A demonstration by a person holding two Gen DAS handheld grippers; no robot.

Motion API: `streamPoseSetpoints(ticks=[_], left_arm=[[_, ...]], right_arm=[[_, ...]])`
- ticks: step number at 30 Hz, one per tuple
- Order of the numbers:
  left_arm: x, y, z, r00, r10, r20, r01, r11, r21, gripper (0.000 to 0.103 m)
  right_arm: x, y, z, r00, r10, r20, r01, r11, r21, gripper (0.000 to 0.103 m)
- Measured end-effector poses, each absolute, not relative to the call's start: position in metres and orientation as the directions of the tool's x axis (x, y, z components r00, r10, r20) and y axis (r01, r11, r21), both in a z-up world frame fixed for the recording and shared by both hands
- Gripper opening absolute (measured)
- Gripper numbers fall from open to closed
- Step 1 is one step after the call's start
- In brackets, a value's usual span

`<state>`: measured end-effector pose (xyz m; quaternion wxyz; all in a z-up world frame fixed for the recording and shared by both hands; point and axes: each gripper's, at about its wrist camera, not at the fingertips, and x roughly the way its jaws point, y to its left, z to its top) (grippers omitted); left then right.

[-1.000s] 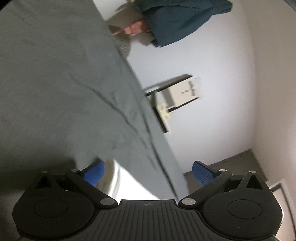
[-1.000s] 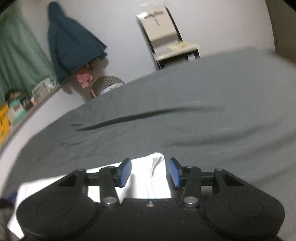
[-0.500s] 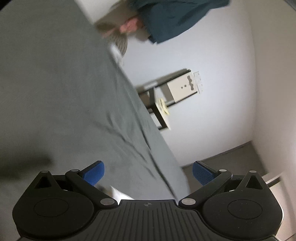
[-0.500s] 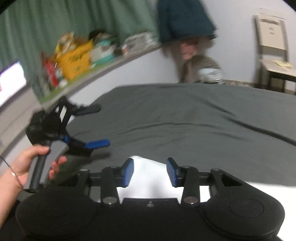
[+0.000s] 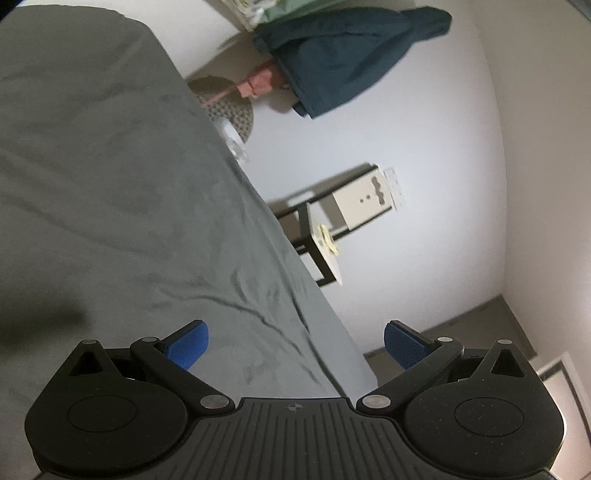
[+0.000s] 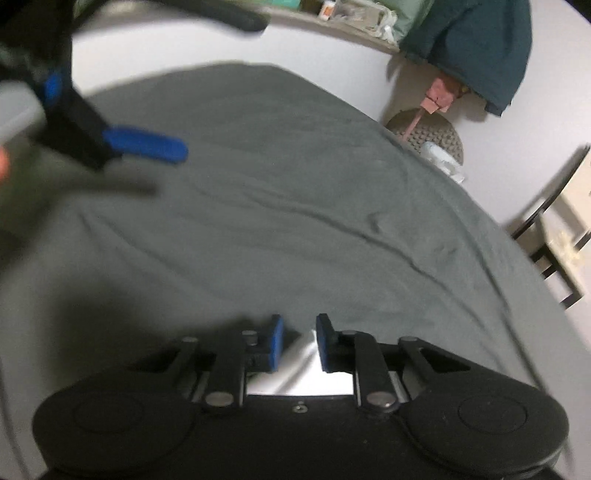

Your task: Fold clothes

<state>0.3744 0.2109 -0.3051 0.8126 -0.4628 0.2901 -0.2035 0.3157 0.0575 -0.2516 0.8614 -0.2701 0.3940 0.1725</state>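
Note:
A white garment [image 6: 299,373] shows only as a small bright patch low between the fingers of my right gripper [image 6: 300,341], on the grey bed sheet [image 6: 295,221]. The right jaws are closing around it, with a narrow gap still showing between the blue pads. My left gripper [image 5: 295,343] is wide open and empty, hovering over the sheet [image 5: 110,184] near the bed's edge. In the right wrist view, the left gripper [image 6: 221,86] appears blurred at the upper left, one blue finger [image 6: 147,146] stretched out over the bed.
A dark teal jacket [image 6: 476,48] hangs on the wall above a round woven basket [image 6: 432,134]. A chair [image 5: 332,236] stands beside the bed. A cluttered shelf [image 6: 351,18] runs along the far wall. Floor [image 5: 443,332] lies past the bed edge.
My right gripper swept across the bed and rolled, its jaws narrowing; far less white garment shows under it. The left gripper drifted along the bed edge and no longer has white cloth beneath it.

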Motion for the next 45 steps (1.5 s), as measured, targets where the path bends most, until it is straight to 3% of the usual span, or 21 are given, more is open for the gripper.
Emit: streamPoseSetpoints(ticks=[7, 12, 15, 20, 23, 28, 30, 36, 39, 41, 45], left_arm=[[0.371, 0.202, -0.302, 0.716, -0.603, -0.351, 0.066, 0.56, -0.826, 0.103], [0.37, 0.207, -0.302, 0.733, -0.592, -0.335, 0.052, 0.54, -0.84, 0.103], [0.367, 0.21, -0.305, 0.742, -0.587, -0.325, 0.035, 0.517, -0.855, 0.103], [0.37, 0.211, -0.309, 0.757, -0.565, -0.327, 0.02, 0.521, -0.854, 0.103], [0.371, 0.209, -0.31, 0.763, -0.552, -0.335, 0.017, 0.535, -0.845, 0.103], [0.371, 0.197, -0.307, 0.756, -0.575, -0.312, 0.07, 0.545, -0.835, 0.103], [0.372, 0.187, -0.306, 0.736, -0.614, -0.284, 0.109, 0.522, -0.846, 0.103], [0.369, 0.153, -0.311, 0.626, -0.737, -0.253, 0.14, 0.426, -0.894, 0.103], [0.361, 0.135, -0.314, 0.563, -0.783, -0.265, 0.128, 0.4, -0.908, 0.103], [0.352, 0.122, -0.312, 0.538, -0.775, -0.331, 0.114, 0.456, -0.883, 0.103], [0.328, 0.097, -0.289, 0.564, -0.71, -0.422, 0.223, 0.623, -0.75, 0.103]], right_arm=[[0.326, 0.054, -0.26, 0.599, 0.096, -0.795, -0.545, 0.777, -0.316, 0.002], [0.332, 0.038, -0.247, 0.535, 0.295, -0.792, -0.55, 0.833, -0.061, 0.001], [0.336, 0.034, -0.247, 0.537, 0.315, -0.782, -0.543, 0.839, -0.035, 0.001], [0.356, 0.015, -0.255, 0.491, 0.367, -0.79, -0.447, 0.885, 0.134, 0.002], [0.369, 0.012, -0.268, 0.434, 0.37, -0.822, -0.412, 0.892, 0.185, 0.024], [0.34, -0.039, -0.226, 0.577, 0.473, -0.665, -0.33, 0.881, 0.34, 0.034], [0.311, -0.068, -0.211, 0.629, 0.433, -0.646, -0.303, 0.901, 0.309, 0.043], [0.224, -0.094, -0.245, 0.662, 0.196, -0.724, -0.238, 0.97, 0.045, 0.044], [0.194, -0.068, -0.274, 0.685, 0.139, -0.716, -0.253, 0.966, -0.054, 0.046], [0.171, -0.05, -0.279, 0.7, 0.185, -0.69, -0.33, 0.94, -0.083, 0.047], [0.145, -0.058, -0.265, 0.69, 0.319, -0.65, -0.403, 0.915, 0.022, 0.047]])
